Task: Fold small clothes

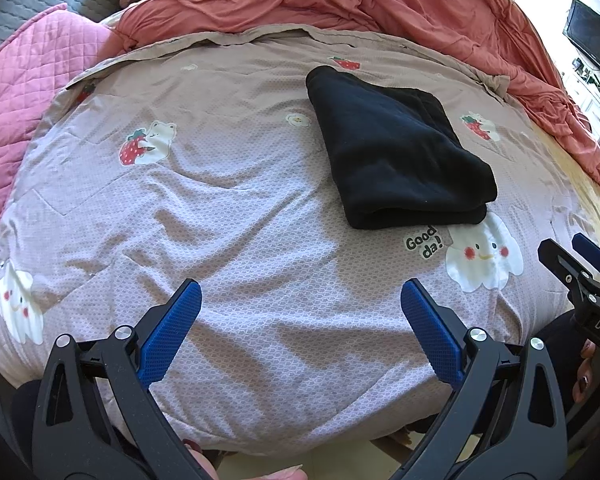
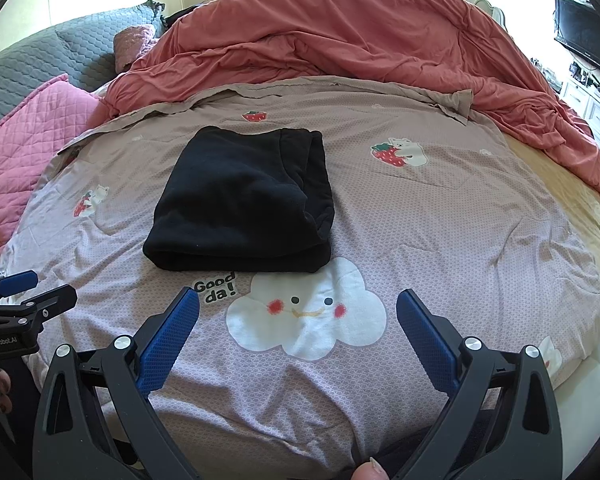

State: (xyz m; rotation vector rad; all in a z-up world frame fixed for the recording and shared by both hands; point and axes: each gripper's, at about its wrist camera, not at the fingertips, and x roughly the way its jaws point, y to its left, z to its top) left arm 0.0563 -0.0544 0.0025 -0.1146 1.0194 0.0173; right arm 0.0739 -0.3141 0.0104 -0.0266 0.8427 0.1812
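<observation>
Each claw has black arms, silver screws, and blue textured pads.

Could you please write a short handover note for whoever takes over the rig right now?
Left gripper: open, empty, above the printed blanket, short of the garment.
Right gripper: open, empty, over the cloud print.
Black garment: lies folded into a compact rectangle on the blanket, just beyond the cloud print, touched by neither gripper. The layered edges show on its right side.
Done: this piece looks fully folded.
Left: no other loose small clothes show in either view, so check for further pieces; otherwise perhaps only tidy the stack's right edge.
</observation>
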